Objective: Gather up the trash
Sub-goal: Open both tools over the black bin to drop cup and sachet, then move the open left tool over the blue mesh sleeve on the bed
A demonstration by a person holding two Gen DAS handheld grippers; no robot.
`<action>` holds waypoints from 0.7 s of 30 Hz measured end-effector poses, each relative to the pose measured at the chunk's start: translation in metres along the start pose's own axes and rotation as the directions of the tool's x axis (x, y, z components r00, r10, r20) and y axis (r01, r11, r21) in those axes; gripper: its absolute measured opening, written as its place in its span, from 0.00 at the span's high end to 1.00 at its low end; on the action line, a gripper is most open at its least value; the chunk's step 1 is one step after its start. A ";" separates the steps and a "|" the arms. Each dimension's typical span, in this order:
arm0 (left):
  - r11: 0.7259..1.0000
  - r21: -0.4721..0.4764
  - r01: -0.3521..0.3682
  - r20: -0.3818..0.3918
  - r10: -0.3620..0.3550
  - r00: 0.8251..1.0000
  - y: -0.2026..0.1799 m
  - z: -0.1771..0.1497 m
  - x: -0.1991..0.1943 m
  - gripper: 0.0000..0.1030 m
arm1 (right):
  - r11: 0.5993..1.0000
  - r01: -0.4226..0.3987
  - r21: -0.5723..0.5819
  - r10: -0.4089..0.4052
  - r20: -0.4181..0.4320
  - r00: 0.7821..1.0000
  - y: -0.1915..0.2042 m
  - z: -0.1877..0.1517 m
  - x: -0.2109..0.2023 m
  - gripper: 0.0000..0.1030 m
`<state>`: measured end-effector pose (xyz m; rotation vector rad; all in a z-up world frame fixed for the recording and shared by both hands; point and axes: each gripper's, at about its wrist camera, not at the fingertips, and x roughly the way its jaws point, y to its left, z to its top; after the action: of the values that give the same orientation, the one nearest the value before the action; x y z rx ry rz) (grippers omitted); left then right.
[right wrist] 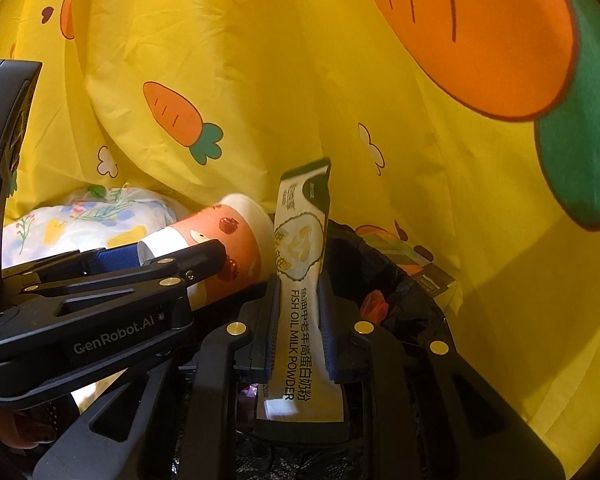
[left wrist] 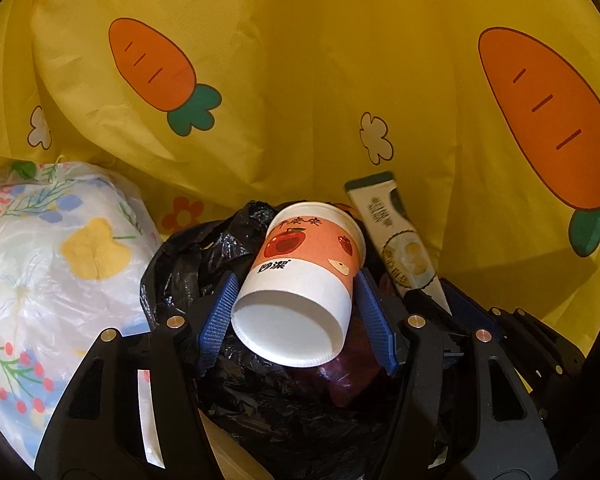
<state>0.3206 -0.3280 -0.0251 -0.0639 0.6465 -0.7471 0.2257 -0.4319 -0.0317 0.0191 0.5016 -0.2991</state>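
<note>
Two grippers: both are down inside a yellow bag [left wrist: 300,80] printed with carrots and flowers, each one carrying a piece of trash.
Left gripper [left wrist: 296,304]: its blue-padded fingers [left wrist: 218,316] sit against both sides of a paper cup [left wrist: 300,276], clamped on it near the base.
Paper cup: white with an orange band and red apples, lying tilted, its closed bottom toward the camera and its mouth pointing away, over a crumpled black plastic bag [left wrist: 204,256].
Right gripper [right wrist: 298,320]: closed on a long sachet [right wrist: 300,280], pads pressing its two long edges around the middle.
Sachet: white with a dark green top, printed "FISH OIL MILK POWDER", standing nearly upright between the fingers; seen from the left wrist it rises just beside the cup on the right.
Neighbours: in the right wrist view the cup's rim almost touches the sachet's upper part; I cannot tell whether they actually meet.
Other contents: a white plastic bag with a flower print [left wrist: 48,264] fills the left side, next to the black one; a small flat packet [right wrist: 416,264] lies against the yellow wall to the right of the sachet.
</note>
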 end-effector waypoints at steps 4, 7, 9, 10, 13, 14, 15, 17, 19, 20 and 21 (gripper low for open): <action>0.998 -0.066 0.024 -0.020 -0.025 0.999 0.012 -0.003 0.002 0.26 | 1.000 0.019 -0.004 -0.019 0.028 0.999 -0.001 -0.001 -0.002 0.59; 0.995 -0.101 -0.022 -0.008 0.022 1.000 0.024 -0.004 -0.008 0.21 | 0.999 0.052 -0.010 -0.052 0.055 0.997 -0.001 -0.001 -0.009 0.53; 0.991 -0.116 -0.065 0.008 0.066 0.998 0.032 -0.004 -0.022 0.18 | 0.998 0.060 -0.019 -0.059 0.081 0.995 0.002 -0.001 -0.017 0.48; 0.989 -0.122 -0.084 0.018 0.087 0.996 0.037 -0.005 -0.030 0.15 | 0.999 0.050 -0.015 -0.049 0.086 0.995 0.003 -0.002 -0.021 0.44; 0.976 -0.119 -0.180 0.037 0.186 0.982 0.047 -0.009 -0.063 0.11 | 0.999 0.033 -0.013 -0.031 0.112 0.993 0.011 -0.004 -0.037 0.33; 0.970 -0.114 -0.212 0.043 0.218 0.975 0.050 -0.010 -0.075 0.11 | 1.000 0.021 -0.010 -0.020 0.117 0.993 0.014 -0.005 -0.043 0.26; 0.962 -0.110 -0.248 0.051 0.255 0.966 0.053 -0.013 -0.088 0.11 | 1.000 0.006 0.000 -0.006 0.120 0.993 0.018 -0.006 -0.050 0.23; 0.940 -0.112 -0.323 0.063 0.331 0.941 0.062 -0.024 -0.121 0.08 | 0.999 -0.049 0.014 0.047 0.120 0.992 0.027 -0.009 -0.064 0.18; 0.916 -0.132 -0.380 0.074 0.391 0.917 0.072 -0.035 -0.151 0.07 | 0.994 -0.109 0.010 0.107 0.115 0.988 0.041 -0.013 -0.079 0.16; 0.899 -0.144 -0.414 0.071 0.427 0.901 0.077 -0.042 -0.166 0.06 | 0.991 -0.136 0.007 0.134 0.117 0.984 0.047 -0.015 -0.085 0.15; 0.880 -0.158 -0.448 0.073 0.463 0.883 0.083 -0.051 -0.183 0.06 | 0.985 -0.171 0.000 0.170 0.112 0.979 0.057 -0.018 -0.092 0.15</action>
<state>0.2411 -0.1389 0.0067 -0.0734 0.5780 -0.2380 0.1564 -0.3497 -0.0070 0.0540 0.3848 -0.1339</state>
